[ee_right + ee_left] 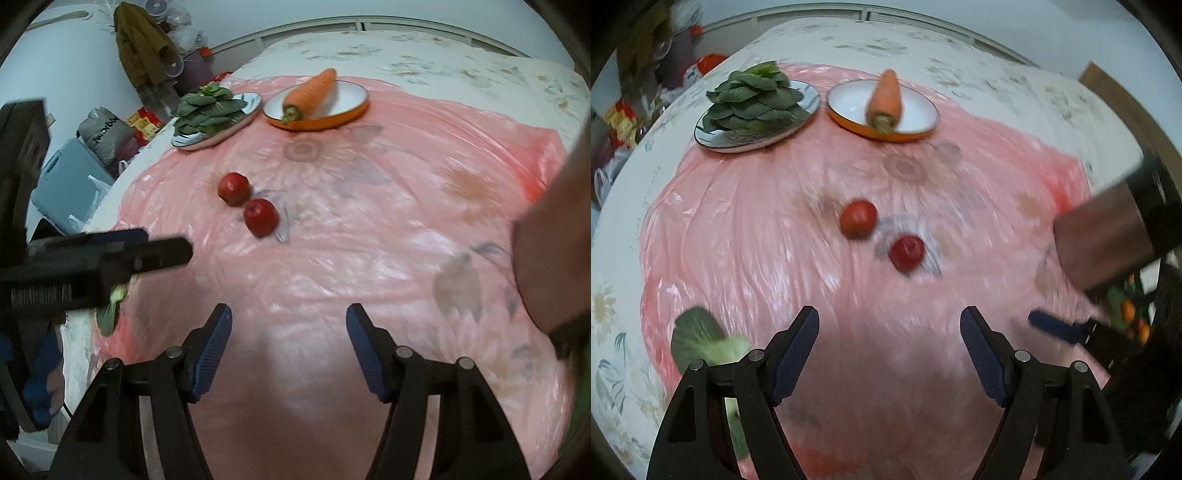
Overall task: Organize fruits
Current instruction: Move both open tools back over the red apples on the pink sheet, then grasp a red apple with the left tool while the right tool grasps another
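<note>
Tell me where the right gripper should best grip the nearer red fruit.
Probably across the round middle of the nearer red fruit, coming down from above with the open right gripper. Set the jaws so neither enters the narrow gap to the second red fruit, which sits close on its far-left side.
</note>
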{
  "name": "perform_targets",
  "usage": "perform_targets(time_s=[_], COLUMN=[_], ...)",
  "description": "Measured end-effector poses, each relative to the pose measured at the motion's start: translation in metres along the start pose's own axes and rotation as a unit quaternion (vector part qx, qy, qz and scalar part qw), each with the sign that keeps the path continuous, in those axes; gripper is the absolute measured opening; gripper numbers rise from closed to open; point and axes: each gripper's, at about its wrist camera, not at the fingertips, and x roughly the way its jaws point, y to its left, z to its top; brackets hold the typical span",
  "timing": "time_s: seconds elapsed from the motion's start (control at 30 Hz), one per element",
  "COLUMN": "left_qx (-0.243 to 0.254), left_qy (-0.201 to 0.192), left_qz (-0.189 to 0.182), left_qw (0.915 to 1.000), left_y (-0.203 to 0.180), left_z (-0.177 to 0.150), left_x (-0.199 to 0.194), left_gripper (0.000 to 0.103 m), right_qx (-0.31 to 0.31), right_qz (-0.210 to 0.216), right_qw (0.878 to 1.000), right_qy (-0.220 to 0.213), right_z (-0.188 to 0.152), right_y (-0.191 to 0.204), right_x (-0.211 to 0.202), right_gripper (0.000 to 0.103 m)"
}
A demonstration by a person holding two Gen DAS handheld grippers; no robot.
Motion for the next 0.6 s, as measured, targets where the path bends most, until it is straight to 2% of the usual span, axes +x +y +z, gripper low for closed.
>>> perform_targets(time_s=[0.07, 0.23, 0.27, 0.3, 0.57, 0.6], left_qx=[-0.008, 0.003, 0.006, 0.006, 0.016, 0.016], left_qy=[-0.004, -0.006, -0.004, -0.002, 0.019, 0.021], left_qz=[-0.004, -0.003, -0.004, -0.004, -0.010, -0.012], left_qw=[1.0000, 1.0000, 1.0000, 1.0000, 0.9997, 0.9996], left_y=[0.008, 0.016, 0.017, 0.018, 0.022, 0.022], left_z=[0.012, 0.038, 0.042, 0.045, 0.058, 0.059], left_x=[0.005, 0.026, 0.031, 0.036, 0.066, 0.069], left_gripper=[0.069, 0.062, 0.061, 0.061, 0.054, 0.053], right_qx=[-0.005, -0.009, -0.011, -0.012, -0.021, -0.023], right_qz=[0.006, 0.020, 0.022, 0.023, 0.029, 0.028], right_qw=[1.000, 1.000, 1.000, 1.000, 0.999, 0.999], right_qy=[-0.002, -0.010, -0.011, -0.011, -0.017, -0.016], right_z=[0.007, 0.025, 0.029, 0.033, 0.058, 0.060], right_y=[0.003, 0.008, 0.009, 0.010, 0.018, 0.018], right_x=[0.008, 0.029, 0.034, 0.039, 0.074, 0.076], right_gripper=[0.091, 0.084, 0.071, 0.066, 0.065, 0.062])
